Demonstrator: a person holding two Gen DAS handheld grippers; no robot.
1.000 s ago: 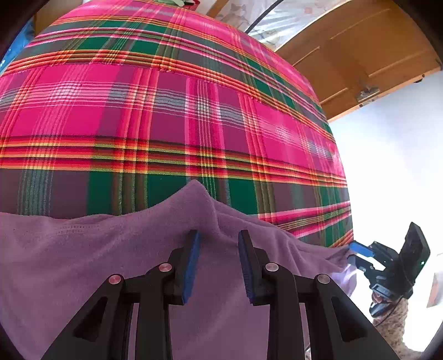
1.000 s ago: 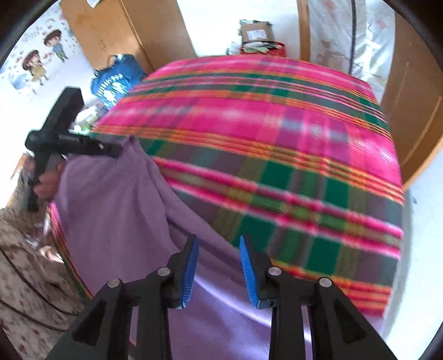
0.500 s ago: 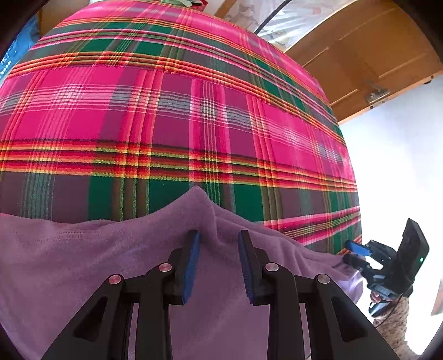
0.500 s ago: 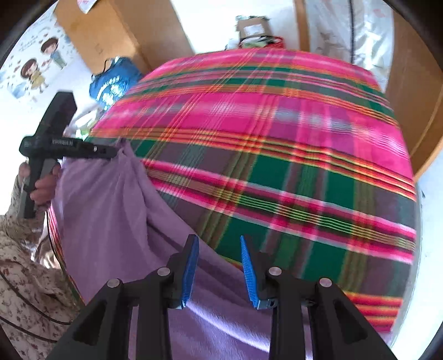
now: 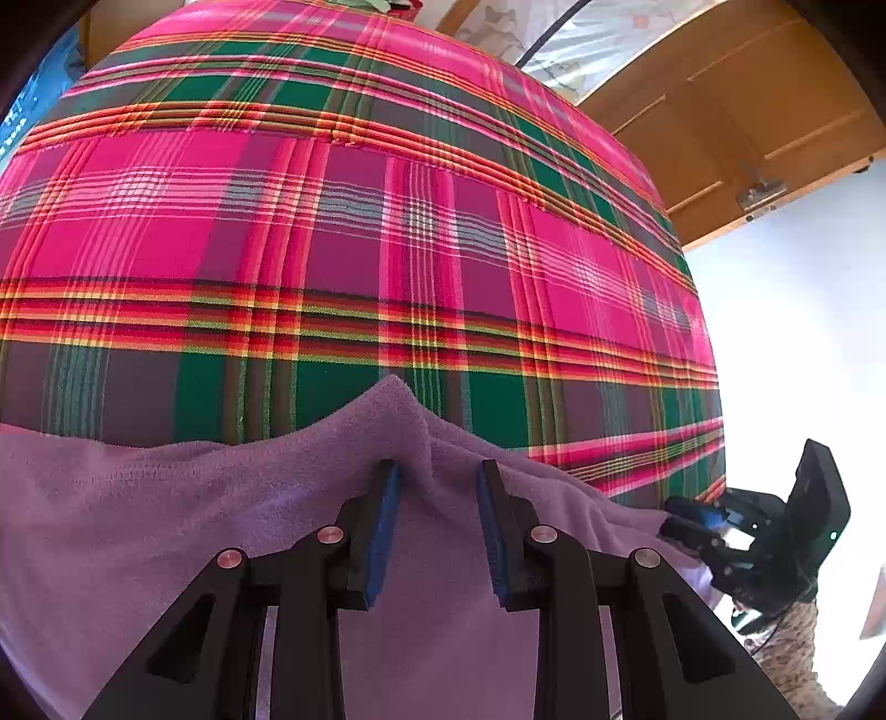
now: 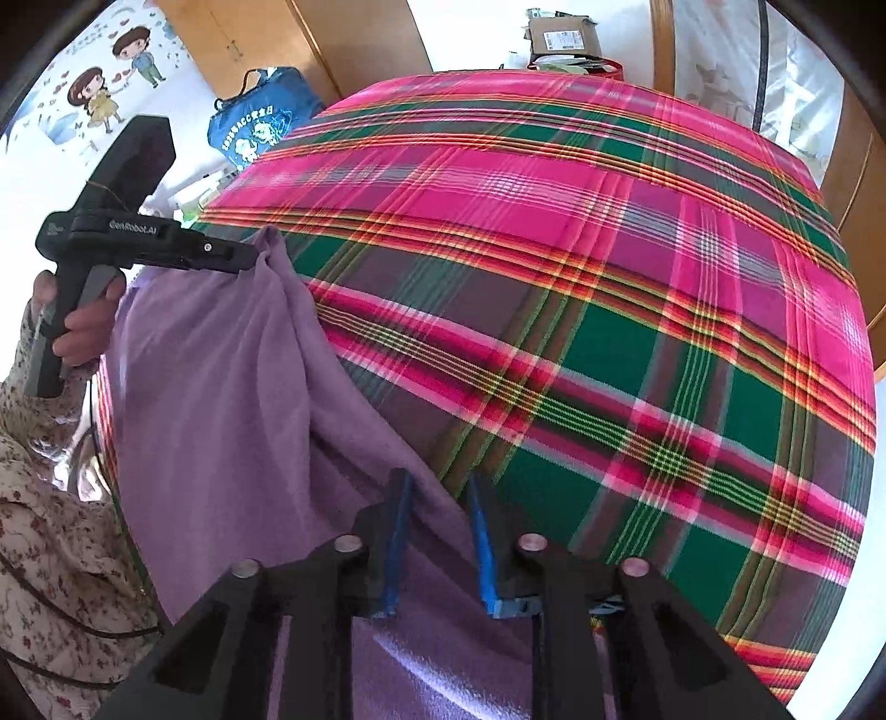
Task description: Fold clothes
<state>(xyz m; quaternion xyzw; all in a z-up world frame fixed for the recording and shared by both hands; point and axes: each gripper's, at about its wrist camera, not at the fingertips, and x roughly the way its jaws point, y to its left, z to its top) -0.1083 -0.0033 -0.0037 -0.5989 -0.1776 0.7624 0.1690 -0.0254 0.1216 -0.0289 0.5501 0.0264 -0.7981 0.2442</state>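
While the left tongs [image 5: 434, 487] are pinching a raised peak of the purple fleece garment [image 5: 221, 526], their blue pads [image 5: 385, 520] are pressing on either side of the bunched cloth, and the fabric is rising between them to a point just above the fingertips. Seen from the right wrist view, these same left tongs [image 6: 243, 260] are standing lifted above the near-left corner of the bed, gripped by a hand [image 6: 83, 327] emerging from a floral sleeve [image 6: 50, 526], with the garment [image 6: 221, 387] hanging down from them in long folds. At the near edge of the bed, the right tongs [image 6: 437, 520] are straddling the lower fold of the garment where it is meeting the plaid bedspread [image 6: 609, 277]; their jaws have just been closing, cloth is lying between them, and the pads are standing narrowly apart, so that whether they are already pressing on it cannot be told. From the left wrist view the right tongs [image 5: 686, 518] are appearing at the far right, at the garment's other end. Behind the bed a blue printed bag [image 6: 260, 124] is leaning against wooden wardrobe doors [image 6: 354, 39], and a cardboard box [image 6: 562, 36] is sitting beyond the bed's far side
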